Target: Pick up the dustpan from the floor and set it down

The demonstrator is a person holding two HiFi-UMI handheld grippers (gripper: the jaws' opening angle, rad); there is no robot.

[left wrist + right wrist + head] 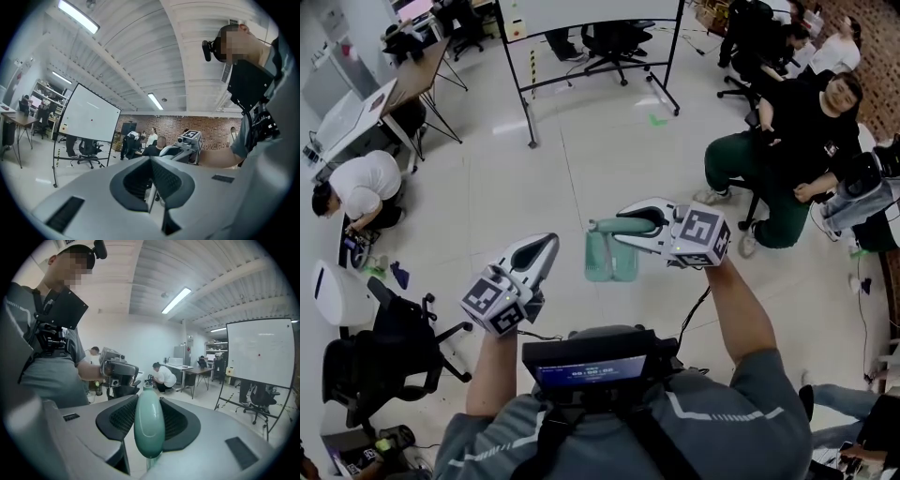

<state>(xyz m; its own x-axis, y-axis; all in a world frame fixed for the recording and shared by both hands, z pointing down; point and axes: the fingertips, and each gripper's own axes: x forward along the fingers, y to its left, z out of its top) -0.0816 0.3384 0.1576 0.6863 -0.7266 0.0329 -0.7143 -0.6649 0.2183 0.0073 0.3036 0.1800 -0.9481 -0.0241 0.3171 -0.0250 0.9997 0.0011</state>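
Green plastic, the dustpan (609, 261) hangs clear of the floor (581, 159) on the near side of the whiteboard (591, 14). The right gripper (617, 225) clamps its rounded handle (149, 427) between both pads. Just left of the dustpan, the left gripper (546, 248) seems closed and empty, its pads meeting at the tips.

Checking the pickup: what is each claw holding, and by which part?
The right claw grips the green dustpan by its handle; the left claw holds nothing.

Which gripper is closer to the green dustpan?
Right. The right gripper grips the dustpan by its handle; the left gripper is empty, off to its left, not touching.
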